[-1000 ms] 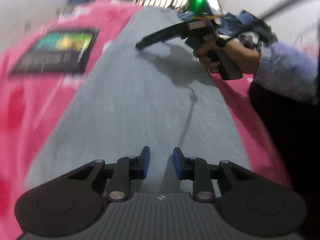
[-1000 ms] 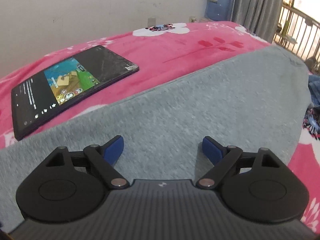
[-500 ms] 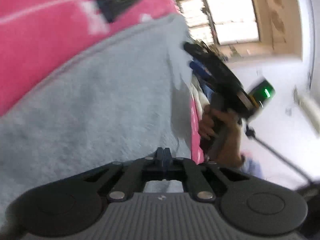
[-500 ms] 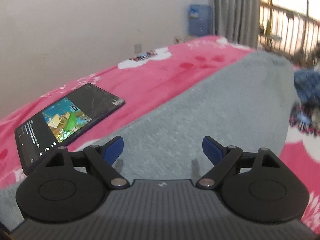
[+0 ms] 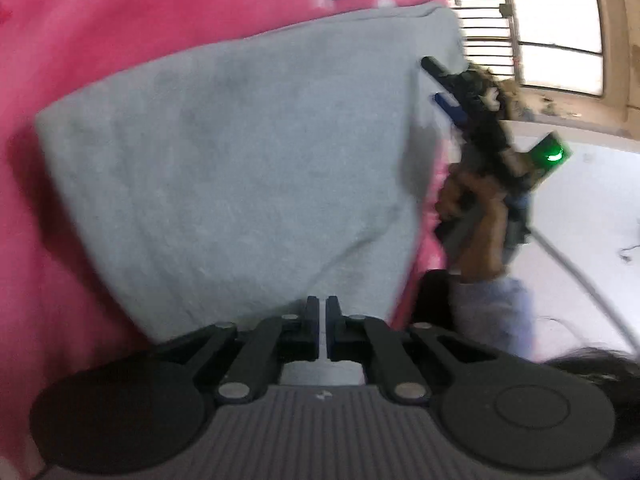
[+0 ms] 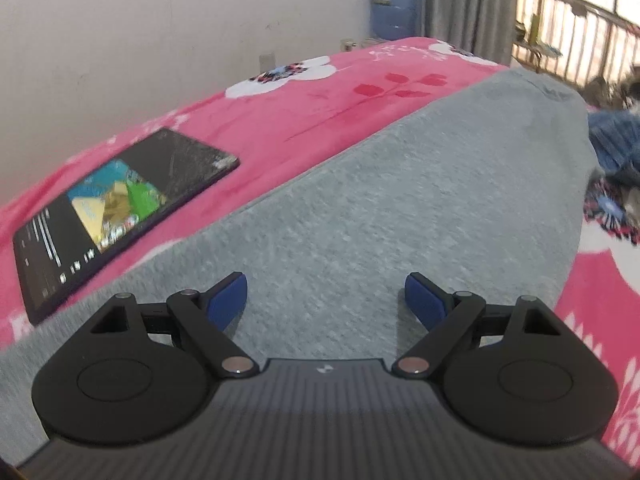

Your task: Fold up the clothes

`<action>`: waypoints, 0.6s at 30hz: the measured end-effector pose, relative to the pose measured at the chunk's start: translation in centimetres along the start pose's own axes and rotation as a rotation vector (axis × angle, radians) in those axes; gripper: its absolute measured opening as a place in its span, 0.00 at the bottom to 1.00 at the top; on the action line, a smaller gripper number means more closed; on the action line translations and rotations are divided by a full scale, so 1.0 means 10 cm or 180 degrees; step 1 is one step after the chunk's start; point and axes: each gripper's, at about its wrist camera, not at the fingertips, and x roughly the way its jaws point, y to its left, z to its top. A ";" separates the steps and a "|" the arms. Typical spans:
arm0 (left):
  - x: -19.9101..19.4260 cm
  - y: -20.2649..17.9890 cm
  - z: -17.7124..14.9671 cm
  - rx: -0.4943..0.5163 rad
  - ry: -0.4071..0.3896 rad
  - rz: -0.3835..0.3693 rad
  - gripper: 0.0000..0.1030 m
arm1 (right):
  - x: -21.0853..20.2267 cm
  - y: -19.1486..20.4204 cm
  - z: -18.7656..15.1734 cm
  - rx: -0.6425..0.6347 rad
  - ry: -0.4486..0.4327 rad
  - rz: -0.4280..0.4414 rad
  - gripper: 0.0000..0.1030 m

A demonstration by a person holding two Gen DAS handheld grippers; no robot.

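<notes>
Garment: grey cloth point(image 6: 400, 208) lies flat as a long strip on the pink blanket point(image 6: 320, 92); its long axis runs from the left gripper's end toward the window end.
Left gripper point(image 5: 322, 330): jaws pressed nearly together on the near edge of the grey cloth point(image 5: 240, 168); fabric shows in the slit between them, so it reads as pinched.
Right gripper point(image 6: 325, 300): jaws spread wide, holding nothing, hovering over the cloth's middle; in the left view the right gripper point(image 5: 444, 88) sits by the cloth's far corner.
Key relation: the left gripper is the one with hold of an end; the far end is straight ahead of it along the strip.
Edges: tablet point(image 6: 120, 216) lies on the blanket just beside one long edge of the cloth, apart from it; heaped clothes point(image 6: 612, 140) sit past the far end.
Room: bare blanket flanks both long edges.
Likely move: carrying the pinched end over toward the far end, a judgement only.
</notes>
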 end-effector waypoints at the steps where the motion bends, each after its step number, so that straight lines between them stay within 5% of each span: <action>1: -0.03 -0.12 0.04 0.0204 -0.0057 -0.0016 0.02 | -0.01 -0.01 0.01 0.0014 -0.0028 -0.0011 0.84; 3: -0.03 -0.39 0.15 0.0700 -0.0242 0.0120 0.02 | -0.04 0.00 0.01 -0.0005 -0.0073 -0.0043 0.84; 7: 0.23 -0.76 0.37 0.1533 -0.0626 0.0761 0.02 | -0.03 0.01 0.01 -0.0021 -0.0079 -0.0092 0.84; 14: 0.52 -0.65 0.19 0.1833 -0.0515 0.0956 0.02 | 0.01 -0.17 0.02 0.0187 -0.0072 -0.0238 0.84; 18: 0.37 -0.38 0.10 0.1357 -0.0456 0.0736 0.02 | 0.07 -0.18 0.03 0.0249 -0.0054 -0.0181 0.85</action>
